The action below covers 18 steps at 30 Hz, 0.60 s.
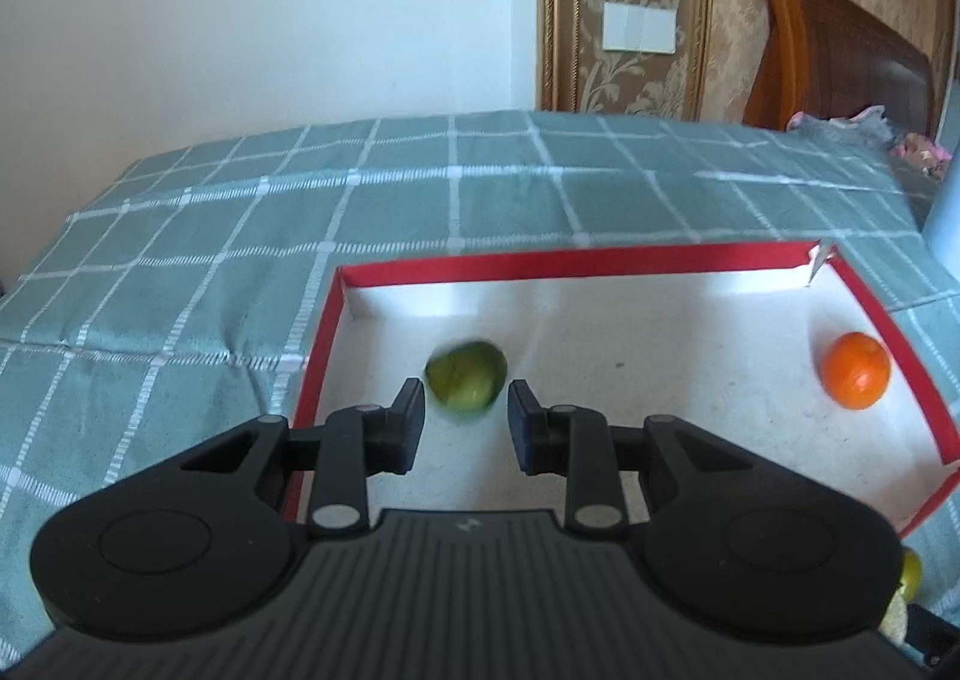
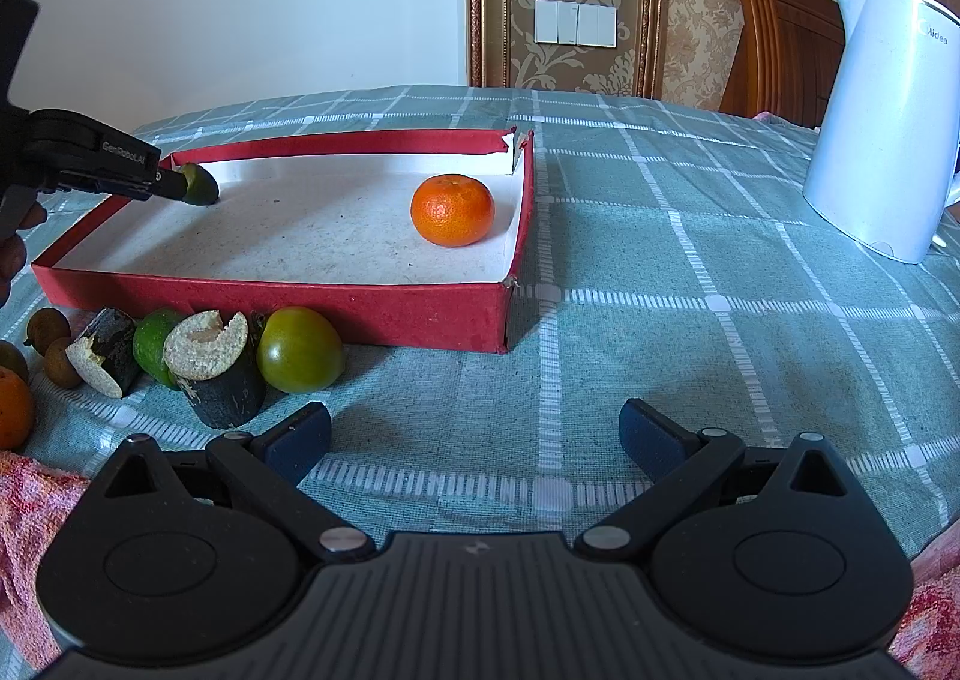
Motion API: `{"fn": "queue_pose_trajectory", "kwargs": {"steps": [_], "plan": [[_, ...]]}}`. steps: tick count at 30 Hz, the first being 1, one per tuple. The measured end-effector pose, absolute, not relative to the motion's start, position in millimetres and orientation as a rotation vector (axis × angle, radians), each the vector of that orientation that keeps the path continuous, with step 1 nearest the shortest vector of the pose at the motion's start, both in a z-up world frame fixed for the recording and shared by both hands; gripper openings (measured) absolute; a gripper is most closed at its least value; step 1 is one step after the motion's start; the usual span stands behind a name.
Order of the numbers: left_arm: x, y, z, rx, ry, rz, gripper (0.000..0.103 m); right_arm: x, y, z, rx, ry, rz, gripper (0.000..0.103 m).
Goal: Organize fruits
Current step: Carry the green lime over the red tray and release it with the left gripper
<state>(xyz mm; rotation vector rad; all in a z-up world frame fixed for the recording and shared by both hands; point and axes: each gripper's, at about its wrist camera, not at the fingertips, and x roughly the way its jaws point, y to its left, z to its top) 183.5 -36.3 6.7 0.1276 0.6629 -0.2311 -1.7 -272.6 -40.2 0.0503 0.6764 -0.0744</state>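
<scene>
The left gripper [image 1: 467, 410] is almost shut. Its two black fingers pinch a small round green fruit [image 1: 467, 377] right at their tips. The fruit looks blurry in the left wrist view. It is over the far left part of a flat red cardboard box with a white inside [image 2: 270, 314]. I cannot tell if the fruit touches the floor of the box.

A round orange fruit [image 2: 452, 210] sits inside the box too, near the right wall. It is well apart from the green fruit.

The right gripper [image 2: 474, 434] is wide open. Nothing is between its blue pads. It is over the green cloth with white squares [image 2: 660, 260], in front of the box.

More fruit lies on the cloth just in front of the box's near wall. There is a big green tomato-like fruit [image 2: 298, 350], a small bright green lime [image 2: 150, 341], two dark chunks with pale cut ends [image 2: 222, 380] and some little brown round fruits [image 2: 49, 329]. They are all close together.

A tall white kettle [image 2: 882, 122] stands on the cloth far to the right.
</scene>
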Motion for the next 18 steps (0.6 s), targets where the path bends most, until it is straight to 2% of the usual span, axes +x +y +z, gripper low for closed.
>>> {"fn": "queue_pose_trajectory", "kwargs": {"steps": [5, 6, 10, 13, 15, 16, 18], "plan": [[171.2, -26.2, 14.4, 0.116, 0.618, -0.213, 0.03, -1.6, -272.5, -40.1, 0.05, 0.676, -0.074, 0.103], [166.1, -21.7, 18.5, 0.099, 0.602, -0.209, 0.036, -1.6, -272.5, -40.1, 0.05, 0.677, -0.074, 0.103], [137.5, -0.3, 32.4, 0.04, 0.537, -0.214, 0.046, -1.6, -272.5, -40.1, 0.05, 0.676, -0.074, 0.103], [108.2, 11.6, 37.6, 0.046, 0.493, -0.209, 0.059, -1.6, -272.4, -40.0, 0.05, 0.676, -0.074, 0.103], [84.3, 19.8, 38.8, 0.051, 0.46, -0.203, 0.077, -1.7, -272.4, -40.0, 0.05, 0.676, -0.074, 0.103], [71.6, 24.2, 38.6, 0.05, 0.449, -0.2, 0.082, -1.6, -272.4, -39.9, 0.05, 0.676, -0.074, 0.103], [46.3, 31.3, 35.7, 0.049, 0.424, -0.211, 0.083, -1.6, -272.4, -39.9, 0.05, 0.676, -0.075, 0.103]]}}
